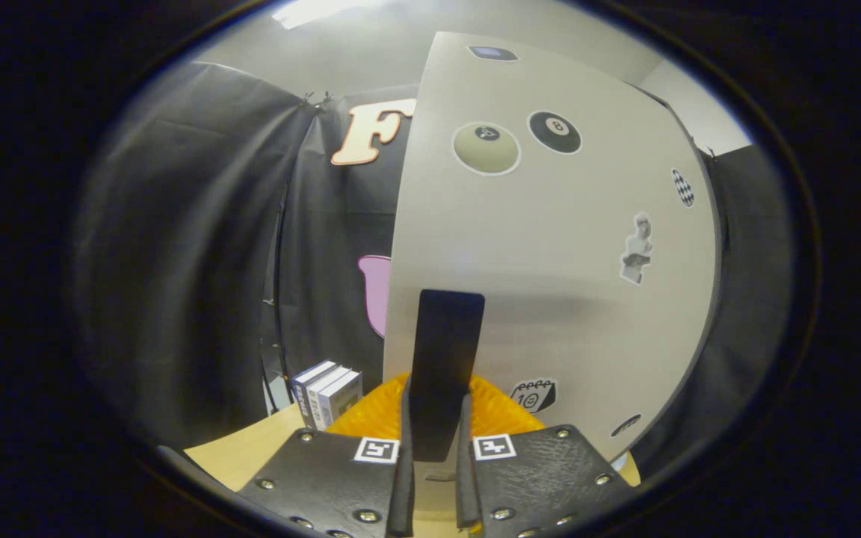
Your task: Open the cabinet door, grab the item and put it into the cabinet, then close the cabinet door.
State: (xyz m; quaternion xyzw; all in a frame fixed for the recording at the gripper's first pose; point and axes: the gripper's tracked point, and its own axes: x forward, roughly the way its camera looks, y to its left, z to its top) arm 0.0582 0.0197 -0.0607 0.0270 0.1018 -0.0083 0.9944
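- Two fingers of the gripper [434, 441] pinch a flat black slab [445, 359] between them; the slab stands upright and rises toward 12 o'clock, well past the fingertips
- Both fingers press on the slab's lower sides, one from 9 o'clock, one from 3 o'clock, so the claw is clamped on it
- Just beyond the slab stands the pale cabinet [550, 246], its broad flat face turned to the camera and reaching from the fingers up to 12 o'clock
- Whether this face is the door or a side wall, and whether the cabinet is open, cannot be told; its inside is hidden, so what it holds cannot be told either
- Several stickers sit on that face: a pale ball sticker [486, 148] and a black eight-ball sticker [554, 132] side by side toward 12 o'clock, a small statue sticker [637, 249] toward 2 o'clock, a calendar-like sticker [534, 394] low at 3 o'clock of the slab
- An orange ribbed thing [371, 415] lies on the table behind the fingers, on both sides of the slab; its kind is unclear
- A few small boxes [327, 392] stand upright together at 10 o'clock of the fingers, near the black cloth wall
- Light wooden table [244, 456] shows at 9 o'clock of the fingers
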